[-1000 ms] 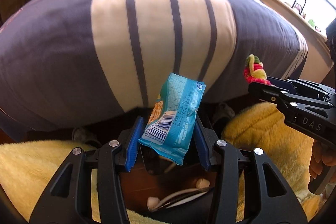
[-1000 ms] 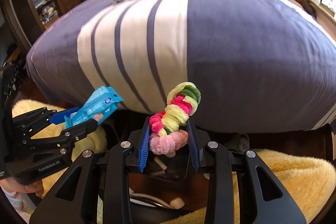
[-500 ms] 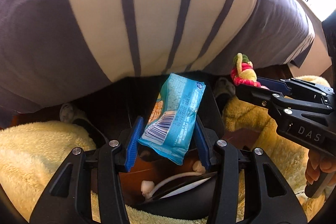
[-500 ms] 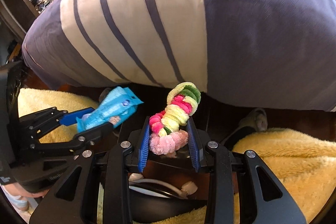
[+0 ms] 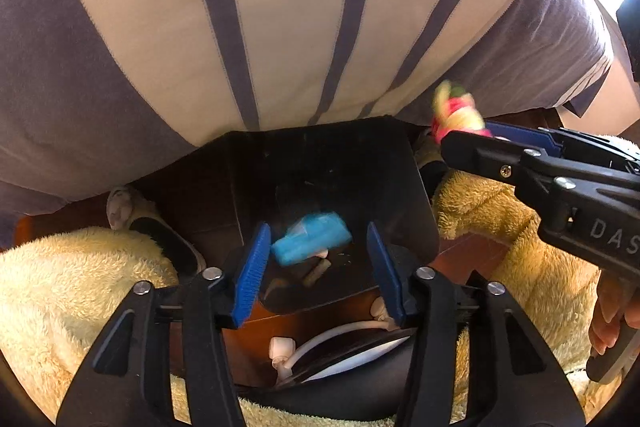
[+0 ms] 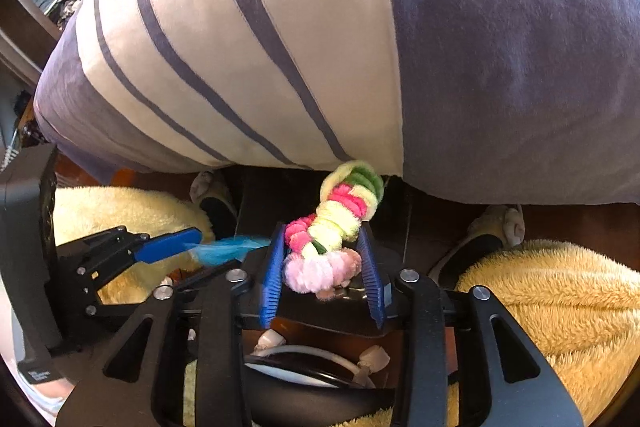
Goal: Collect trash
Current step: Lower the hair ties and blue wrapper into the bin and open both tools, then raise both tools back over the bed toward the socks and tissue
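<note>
Drop step: my left gripper [image 5: 318, 263] jaws are opening, blue wrapper [image 5: 310, 238] falling free into the black bin [image 5: 404, 195]. My right gripper [image 6: 322, 273] jaws are opening too, pads clear of the chenille twist [image 6: 336, 223] between them. Next: lift both clear.

blue wrapper [image 5: 310, 243] motion-blurred, bin [image 5: 404, 187] floor partly hidden

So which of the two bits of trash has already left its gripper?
The blue snack packet: it is blurred, clear of the opening left gripper, over the black bin. The fuzzy multicoloured twist sits between the right gripper's pads.
</note>
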A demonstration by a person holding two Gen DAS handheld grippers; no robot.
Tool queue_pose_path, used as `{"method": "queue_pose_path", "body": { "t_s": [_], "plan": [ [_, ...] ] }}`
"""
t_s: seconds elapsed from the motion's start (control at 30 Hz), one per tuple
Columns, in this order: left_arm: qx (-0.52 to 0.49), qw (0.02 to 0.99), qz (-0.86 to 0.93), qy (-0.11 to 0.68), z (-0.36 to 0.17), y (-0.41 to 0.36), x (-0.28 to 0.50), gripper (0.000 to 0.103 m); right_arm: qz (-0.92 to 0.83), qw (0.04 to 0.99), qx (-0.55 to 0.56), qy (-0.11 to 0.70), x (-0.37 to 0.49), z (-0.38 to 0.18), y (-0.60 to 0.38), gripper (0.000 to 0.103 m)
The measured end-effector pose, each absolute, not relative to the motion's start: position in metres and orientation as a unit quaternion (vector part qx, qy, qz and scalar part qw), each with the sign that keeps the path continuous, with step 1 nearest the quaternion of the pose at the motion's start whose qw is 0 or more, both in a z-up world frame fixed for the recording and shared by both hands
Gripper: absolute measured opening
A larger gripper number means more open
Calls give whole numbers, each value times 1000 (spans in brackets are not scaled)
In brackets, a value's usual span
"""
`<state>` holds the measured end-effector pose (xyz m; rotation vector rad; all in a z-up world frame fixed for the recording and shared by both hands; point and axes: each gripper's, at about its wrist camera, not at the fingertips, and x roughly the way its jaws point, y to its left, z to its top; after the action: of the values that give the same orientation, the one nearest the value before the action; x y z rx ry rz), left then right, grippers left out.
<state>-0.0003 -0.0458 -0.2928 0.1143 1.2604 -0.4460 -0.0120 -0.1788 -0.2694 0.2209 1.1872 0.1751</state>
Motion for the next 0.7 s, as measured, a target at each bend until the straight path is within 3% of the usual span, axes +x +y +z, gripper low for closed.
{"method": "queue_pose_path", "body": {
  "t_s": [0.1, 0.27, 0.37, 0.43, 0.5, 0.7],
  "plan": [
    [52, 785, -202, 583, -293, -45, -1, 54, 78, 823, 101, 553, -11, -267, -181, 55],
    [50, 794, -193, 575, -284, -40, -1, 63, 63, 834, 101, 540, -11, -255, -188, 59],
    [52, 806, -185, 560, -273, -36, -2, 72, 44, 843, 95, 528, -12, -245, -195, 72],
    [53, 817, -178, 547, -263, -31, -2, 81, 30, 850, 87, 519, -13, -238, -200, 86],
    [56, 826, -173, 533, -253, -28, -3, 86, 15, 858, 77, 507, -15, -230, -204, 92],
    [59, 856, -166, 486, -214, -19, -2, 90, -9, 886, 72, 458, -20, -195, -220, 93]
  ]
}}
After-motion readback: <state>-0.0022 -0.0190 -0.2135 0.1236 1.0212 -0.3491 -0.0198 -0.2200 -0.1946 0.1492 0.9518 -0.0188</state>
